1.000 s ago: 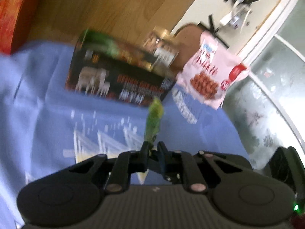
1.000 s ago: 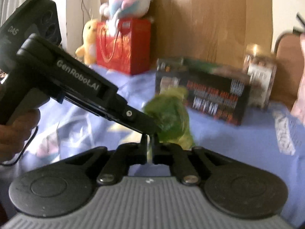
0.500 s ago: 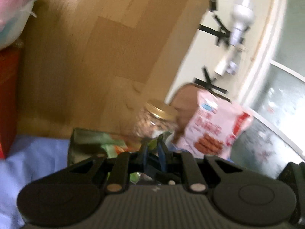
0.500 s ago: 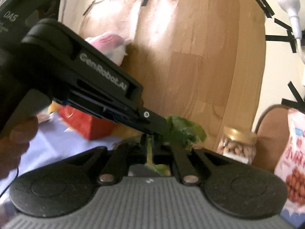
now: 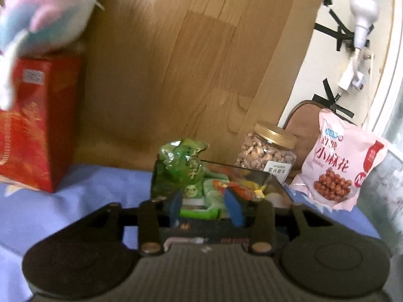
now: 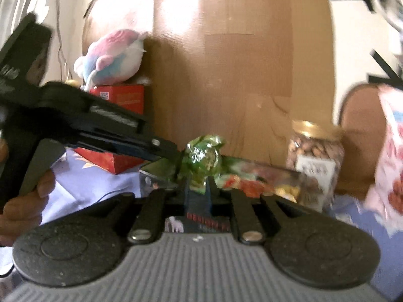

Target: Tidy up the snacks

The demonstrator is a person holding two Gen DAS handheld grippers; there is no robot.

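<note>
A green snack packet point(image 5: 180, 168) stands at the near left edge of a dark open box point(image 5: 272, 180) that holds several other packets. My left gripper point(image 5: 205, 205) is open, its blue pads on either side of the packet's lower end. In the right wrist view the left gripper's tip point(image 6: 173, 154) touches the same green packet point(image 6: 205, 157) from the left. My right gripper point(image 6: 199, 188) has its fingers close together just below that packet; whether they pinch it is unclear.
A nut jar with a gold lid point(image 5: 268, 148) and a pink snack bag point(image 5: 340, 161) stand right of the box. A red box point(image 5: 32, 123) with a plush toy point(image 5: 42, 12) on top stands at left. A cardboard sheet point(image 5: 189, 63) is behind; blue cloth point(image 5: 75, 201) covers the surface.
Both grippers carried the green packet up and forward to the box. The left gripper's jaws, shut on the packet before, now stand apart.
</note>
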